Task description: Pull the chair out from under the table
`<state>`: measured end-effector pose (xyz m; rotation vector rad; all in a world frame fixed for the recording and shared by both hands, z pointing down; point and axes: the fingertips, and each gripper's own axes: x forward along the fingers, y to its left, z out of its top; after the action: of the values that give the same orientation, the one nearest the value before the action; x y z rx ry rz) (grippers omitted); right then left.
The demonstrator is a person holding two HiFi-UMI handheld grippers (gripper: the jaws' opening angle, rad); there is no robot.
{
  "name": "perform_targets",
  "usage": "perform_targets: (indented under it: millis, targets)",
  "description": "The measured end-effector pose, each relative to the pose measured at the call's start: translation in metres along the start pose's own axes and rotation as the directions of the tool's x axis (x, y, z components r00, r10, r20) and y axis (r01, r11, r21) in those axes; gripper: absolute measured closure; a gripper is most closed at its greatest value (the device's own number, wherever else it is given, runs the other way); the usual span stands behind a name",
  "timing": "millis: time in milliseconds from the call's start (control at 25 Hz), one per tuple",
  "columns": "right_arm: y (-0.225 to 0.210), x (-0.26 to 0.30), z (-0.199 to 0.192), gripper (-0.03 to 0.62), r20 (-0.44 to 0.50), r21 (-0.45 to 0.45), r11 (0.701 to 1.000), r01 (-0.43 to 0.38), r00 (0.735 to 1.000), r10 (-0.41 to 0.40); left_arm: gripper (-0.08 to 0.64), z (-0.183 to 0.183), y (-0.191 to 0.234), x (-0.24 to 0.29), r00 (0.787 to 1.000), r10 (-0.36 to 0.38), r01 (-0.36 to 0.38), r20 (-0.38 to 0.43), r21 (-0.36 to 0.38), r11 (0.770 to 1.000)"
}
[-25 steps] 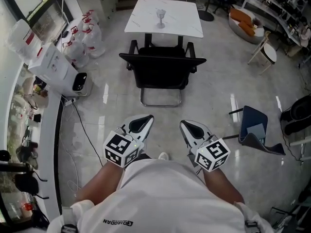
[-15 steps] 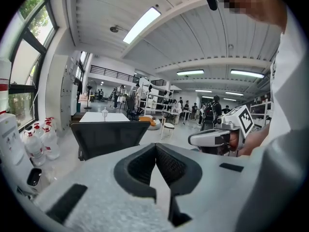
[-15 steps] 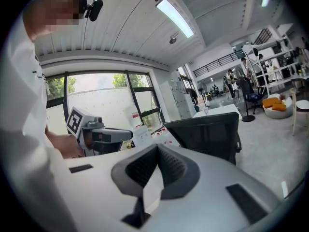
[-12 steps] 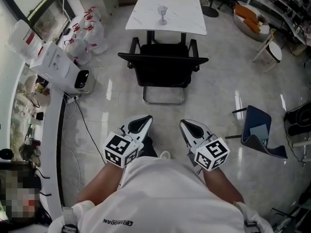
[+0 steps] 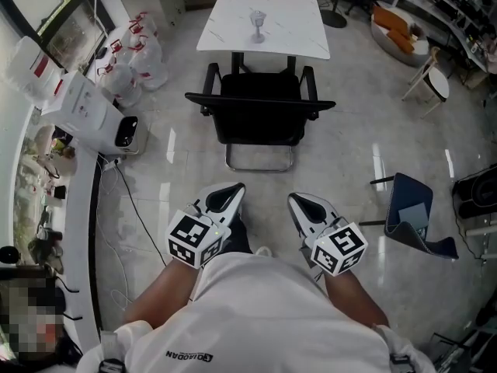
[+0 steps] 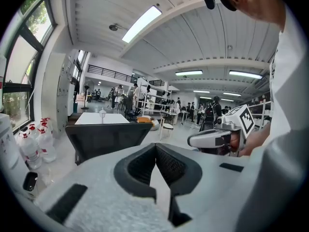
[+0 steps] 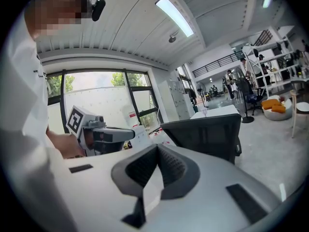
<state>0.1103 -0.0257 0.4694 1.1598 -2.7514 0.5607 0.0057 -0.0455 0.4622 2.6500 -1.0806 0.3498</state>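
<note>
The white table (image 5: 287,33) stands at the far end of the pale floor (image 5: 342,162). The black chair (image 5: 260,119) is at the near side of the table, with the front of its seat under the table edge and its backrest turned away from the table, toward the person. To the right of the table and nearer to the person, a dark blue folding chair (image 5: 411,212) stands alone. To the left of the table there is a white box (image 5: 81,107), and beside it some bags with red print (image 5: 133,59). The left gripper (image 5: 231,191) and the right gripper (image 5: 298,200) are held side by side, well apart from the table and also from the chair. The jaws of each one are closed together and nothing is between them. A small glass (image 5: 257,26) stands upright near the middle of the table.
</note>
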Motion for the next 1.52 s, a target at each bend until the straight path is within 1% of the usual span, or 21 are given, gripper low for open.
perform_targets:
  millis: [120, 280, 520, 720, 880, 1000, 1080, 1160, 1240, 1360, 1520]
  targets:
    - [-0.008, 0.018, 0.005, 0.587, -0.006, 0.002, 1.000, 0.004, 1.000, -0.004, 0.552, 0.003, 0.015, 0.008, 1.000, -0.007, 0.007, -0.009, 0.003, 1.000]
    - [-0.021, 0.047, 0.019, 0.588, -0.012, -0.005, 1.000, 0.006, 1.000, -0.006, 0.552, 0.014, 0.048, 0.023, 1.000, -0.006, 0.006, -0.008, 0.006, 1.000]
    - [-0.050, 0.099, 0.070, 0.587, 0.025, -0.033, 0.999, 0.036, 0.999, -0.036, 0.552, 0.063, 0.104, 0.053, 0.999, -0.029, 0.027, 0.035, 0.049, 0.998]
    - [-0.064, 0.142, 0.113, 0.588, 0.057, -0.073, 0.995, 0.071, 0.996, -0.066, 0.552, 0.100, 0.146, 0.072, 0.995, -0.084, 0.079, 0.057, 0.086, 0.993]
    - [-0.079, 0.175, 0.136, 0.588, 0.087, -0.083, 0.990, 0.114, 0.990, -0.107, 0.552, 0.120, 0.179, 0.085, 0.990, -0.123, 0.115, 0.063, 0.117, 0.986]
    - [-0.087, 0.194, 0.146, 0.587, 0.103, -0.082, 0.987, 0.142, 0.986, -0.133, 0.552, 0.130, 0.201, 0.092, 0.987, -0.147, 0.137, 0.066, 0.137, 0.981]
    - [-0.091, 0.205, 0.152, 0.586, 0.114, -0.096, 0.983, 0.158, 0.983, -0.147, 0.552, 0.132, 0.213, 0.097, 0.985, -0.162, 0.151, 0.066, 0.152, 0.977]
    - [-0.096, 0.211, 0.159, 0.587, 0.127, -0.111, 0.978, 0.178, 0.978, -0.164, 0.552, 0.132, 0.223, 0.103, 0.983, -0.175, 0.163, 0.062, 0.157, 0.974]
    - [-0.103, 0.216, 0.166, 0.587, 0.138, -0.108, 0.976, 0.191, 0.975, -0.175, 0.552, 0.131, 0.230, 0.110, 0.982, -0.183, 0.173, 0.054, 0.154, 0.973]
    - [-0.110, 0.221, 0.173, 0.586, 0.138, -0.094, 0.978, 0.188, 0.975, -0.174, 0.552, 0.134, 0.237, 0.120, 0.981, -0.187, 0.178, 0.054, 0.143, 0.974]
    - [-0.127, 0.225, 0.177, 0.586, 0.133, -0.091, 0.980, 0.176, 0.978, -0.164, 0.552, 0.142, 0.240, 0.134, 0.983, -0.169, 0.158, 0.066, 0.140, 0.977]
